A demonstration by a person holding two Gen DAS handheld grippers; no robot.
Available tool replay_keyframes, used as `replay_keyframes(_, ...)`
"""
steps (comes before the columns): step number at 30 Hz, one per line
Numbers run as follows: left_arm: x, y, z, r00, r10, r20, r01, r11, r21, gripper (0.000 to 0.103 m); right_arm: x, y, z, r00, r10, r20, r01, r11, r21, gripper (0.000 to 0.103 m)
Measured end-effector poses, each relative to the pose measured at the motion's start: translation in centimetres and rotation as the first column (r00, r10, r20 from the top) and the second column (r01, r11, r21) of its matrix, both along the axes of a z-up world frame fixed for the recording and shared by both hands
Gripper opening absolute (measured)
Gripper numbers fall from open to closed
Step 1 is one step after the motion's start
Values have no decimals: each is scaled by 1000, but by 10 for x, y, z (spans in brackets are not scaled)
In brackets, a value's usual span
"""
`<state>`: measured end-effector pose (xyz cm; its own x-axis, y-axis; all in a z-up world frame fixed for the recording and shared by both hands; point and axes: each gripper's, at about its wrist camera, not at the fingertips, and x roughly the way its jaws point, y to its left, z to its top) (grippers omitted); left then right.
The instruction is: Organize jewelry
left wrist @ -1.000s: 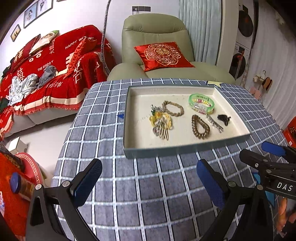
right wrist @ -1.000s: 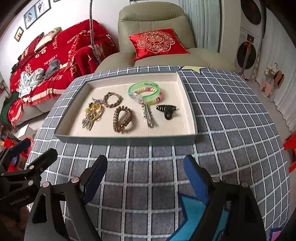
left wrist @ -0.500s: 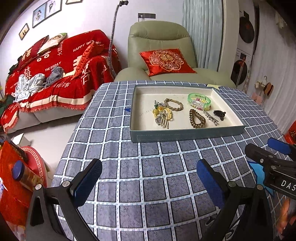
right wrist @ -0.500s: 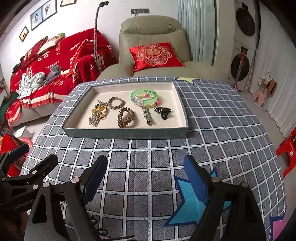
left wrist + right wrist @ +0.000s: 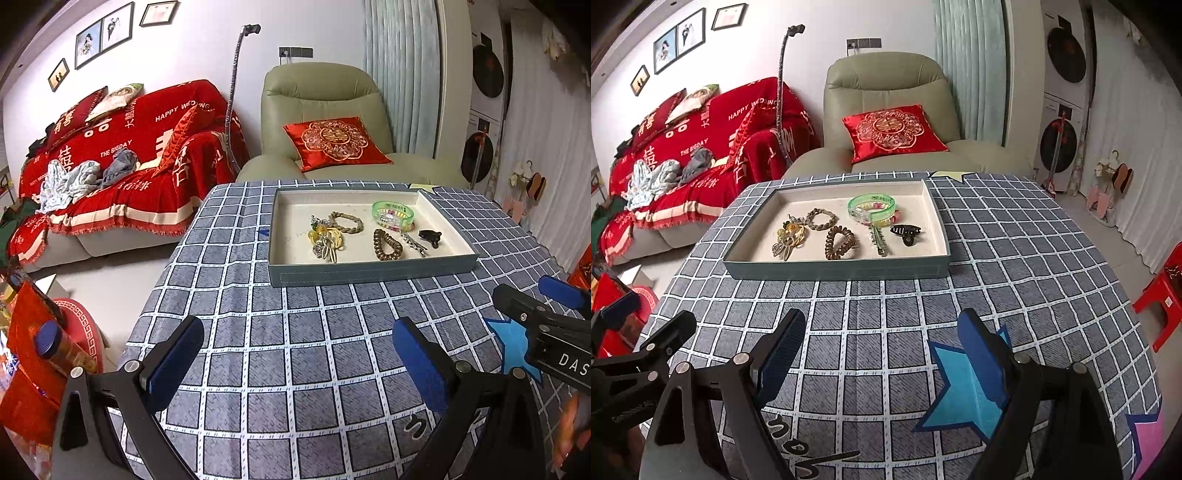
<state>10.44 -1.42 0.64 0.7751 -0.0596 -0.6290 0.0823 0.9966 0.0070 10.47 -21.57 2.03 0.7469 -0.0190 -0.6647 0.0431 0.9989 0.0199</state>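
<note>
Both the left gripper (image 5: 297, 354) and the right gripper (image 5: 881, 350) are spread wide and hold nothing, low in the frame over bare checked tablecloth (image 5: 886, 314). The tray (image 5: 834, 271) sits in the upper middle and holds six pieces: one green bangle (image 5: 871, 206), one braided ring (image 5: 822, 218), one brown coil tie (image 5: 840, 242), one gold ornament (image 5: 788, 240), one long clip (image 5: 878, 240), one black claw clip (image 5: 905, 232).

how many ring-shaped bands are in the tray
3, maybe more hidden in the tangled charm cluster: green bangle at the tray's back right, braided band left of it, brown coil tie near the front centre.
</note>
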Motion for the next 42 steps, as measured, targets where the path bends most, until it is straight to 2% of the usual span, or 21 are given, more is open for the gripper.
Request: replay_keyframes(42,-6,2,5,1000,6,4,-6,1000,-2,103,-8,5,4,1000,15,23,-15,1000,-4,87)
